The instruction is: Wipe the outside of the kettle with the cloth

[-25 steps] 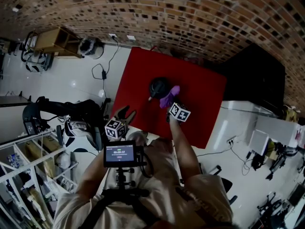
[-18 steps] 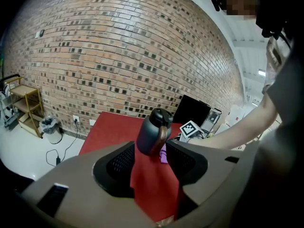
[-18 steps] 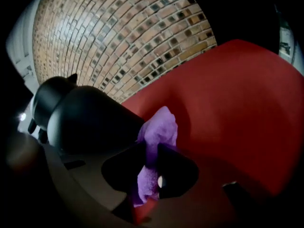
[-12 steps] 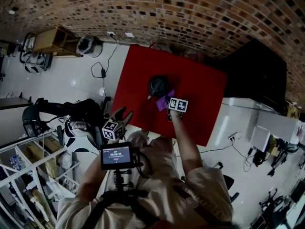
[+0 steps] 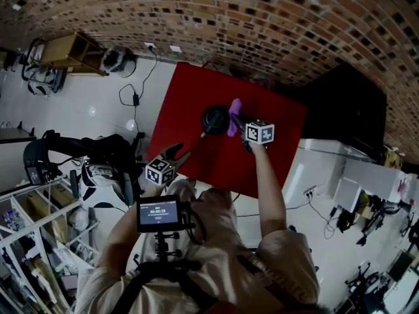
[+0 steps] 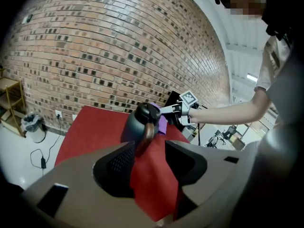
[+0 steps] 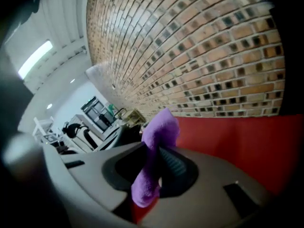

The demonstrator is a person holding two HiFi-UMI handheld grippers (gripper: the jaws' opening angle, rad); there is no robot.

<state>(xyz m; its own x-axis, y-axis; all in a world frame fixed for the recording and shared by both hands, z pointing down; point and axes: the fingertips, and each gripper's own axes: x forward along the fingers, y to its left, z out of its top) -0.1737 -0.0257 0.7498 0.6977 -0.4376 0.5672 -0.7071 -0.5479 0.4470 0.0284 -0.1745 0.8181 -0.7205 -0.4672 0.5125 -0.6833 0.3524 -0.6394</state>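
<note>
Progress looks early or partial, going by how things lie. Nearest the person, the left gripper (image 5: 175, 154) hangs over the near edge of the red surface (image 5: 275, 169). Its fingers are apart and closing, with nothing between them. The kettle stands ahead of them, apart. I judge this gripper is meant to steady the kettle, a step not yet done.

Further out, the dark kettle (image 5: 215, 118) stands upright about the middle of the surface, lid on, its handle turned toward the left gripper.

Just past it on its right side, the right gripper (image 5: 243, 126) has its fingers clamped on the purple cloth (image 5: 234, 108). The cloth sticks up out of them beside the kettle's upper part. Whether it touches the kettle's wall I cannot tell.

So the cloth is in hand and at the kettle, but nothing shows which parts are already wiped. I judge most of the outside is left.

Counted: one kettle, one cloth, two grippers, one red surface, with a brick wall (image 5: 262, 25) behind
</note>
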